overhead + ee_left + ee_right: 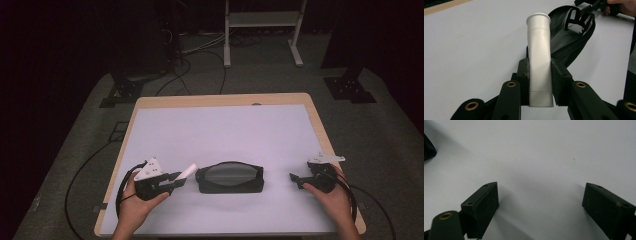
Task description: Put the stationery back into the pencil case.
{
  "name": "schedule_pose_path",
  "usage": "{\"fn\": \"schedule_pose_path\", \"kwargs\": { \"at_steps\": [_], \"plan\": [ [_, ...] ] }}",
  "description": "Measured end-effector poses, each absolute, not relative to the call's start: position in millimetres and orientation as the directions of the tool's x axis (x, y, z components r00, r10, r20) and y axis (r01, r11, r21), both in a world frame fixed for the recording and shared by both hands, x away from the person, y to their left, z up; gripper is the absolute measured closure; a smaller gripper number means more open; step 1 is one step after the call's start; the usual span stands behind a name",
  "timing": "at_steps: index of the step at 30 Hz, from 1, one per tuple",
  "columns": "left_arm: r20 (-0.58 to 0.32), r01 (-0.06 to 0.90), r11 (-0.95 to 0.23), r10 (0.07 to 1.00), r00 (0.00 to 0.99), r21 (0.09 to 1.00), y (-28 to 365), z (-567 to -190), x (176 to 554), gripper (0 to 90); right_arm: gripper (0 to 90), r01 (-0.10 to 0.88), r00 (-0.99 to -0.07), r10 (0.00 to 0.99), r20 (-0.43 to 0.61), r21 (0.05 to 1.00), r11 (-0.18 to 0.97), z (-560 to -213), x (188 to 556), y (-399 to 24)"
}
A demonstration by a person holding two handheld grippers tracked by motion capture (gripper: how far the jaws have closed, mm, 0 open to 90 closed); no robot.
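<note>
1. Fingers (522, 75) of our left gripper (540, 82) are clamped on a white tube (539, 52), one pad on each flat side, with the capped end pointing away from us toward the black pouch (571, 42)
2. Fingers (482, 205) of our right gripper (549, 207) stand wide apart with nothing between them, low over bare white surface (549, 150)
3. From the high view, the left gripper (176, 179) holds the tube (188, 171) just beside the left end of the pouch (230, 177), which lies near our edge of the surface (220, 125), between the two hands
4. We judge the step in hand to be bringing the tube to the pouch's opening, and we cannot tell from here how wide that opening stands
5. To do it well, we would keep the grip low on the tube's body so the cap end leads, keep it in line with the pouch's length, and have the right gripper (295, 178) steady or lift the far rim so the soft fabric doesn't slide away
6. Nearest us the front edge runs close under both wrists, leaving little room to draw back
7. Beyond the pouch the white sheet is bare up to the wooden border, so there is ample room forward and to either side for both hands
</note>
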State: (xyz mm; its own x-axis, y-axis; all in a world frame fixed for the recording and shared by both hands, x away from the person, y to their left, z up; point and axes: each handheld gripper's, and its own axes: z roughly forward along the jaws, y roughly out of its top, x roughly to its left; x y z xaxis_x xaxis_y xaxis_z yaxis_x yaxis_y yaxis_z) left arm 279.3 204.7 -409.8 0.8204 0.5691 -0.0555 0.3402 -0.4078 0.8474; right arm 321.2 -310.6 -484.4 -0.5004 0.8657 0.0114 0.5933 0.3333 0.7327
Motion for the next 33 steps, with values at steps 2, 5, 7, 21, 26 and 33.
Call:
{"fn": "schedule_pose_path", "kwargs": {
  "at_steps": [2, 5, 7, 21, 26, 33],
  "plan": [
    [-0.053, 0.332, -0.411, 0.560, 0.827, 0.849, 203, -408, 281, 71.0, 12.7, 0.593, -0.500, 0.866, 0.011, 0.733, 0.333, -484, 321, -311],
    [-0.051, 0.321, -0.411, 0.547, 0.835, 0.853, 198, -405, 283, 71.0, 12.7, 0.593, -0.500, 0.866, 0.012, 0.733, 0.333, -484, 321, -311],
    [-0.047, 0.310, -0.413, 0.535, 0.843, 0.856, 195, -402, 285, 71.0, 12.7, 0.593, -0.500, 0.866, 0.012, 0.733, 0.333, -484, 321, -311],
    [-0.032, 0.266, -0.428, 0.480, 0.876, 0.864, 170, -394, 295, 71.0, 12.7, 0.593, -0.500, 0.866, 0.012, 0.733, 0.333, -484, 321, -311],
    [-0.030, 0.256, -0.434, 0.462, 0.887, 0.864, 162, -393, 299, 71.0, 12.7, 0.593, -0.500, 0.866, 0.012, 0.733, 0.333, -484, 321, -311],
    [-0.027, 0.238, -0.444, 0.430, 0.903, 0.864, 148, -392, 302, 71.0, 12.7, 0.593, -0.500, 0.866, 0.011, 0.733, 0.333, -484, 321, -311]
  ]
}}
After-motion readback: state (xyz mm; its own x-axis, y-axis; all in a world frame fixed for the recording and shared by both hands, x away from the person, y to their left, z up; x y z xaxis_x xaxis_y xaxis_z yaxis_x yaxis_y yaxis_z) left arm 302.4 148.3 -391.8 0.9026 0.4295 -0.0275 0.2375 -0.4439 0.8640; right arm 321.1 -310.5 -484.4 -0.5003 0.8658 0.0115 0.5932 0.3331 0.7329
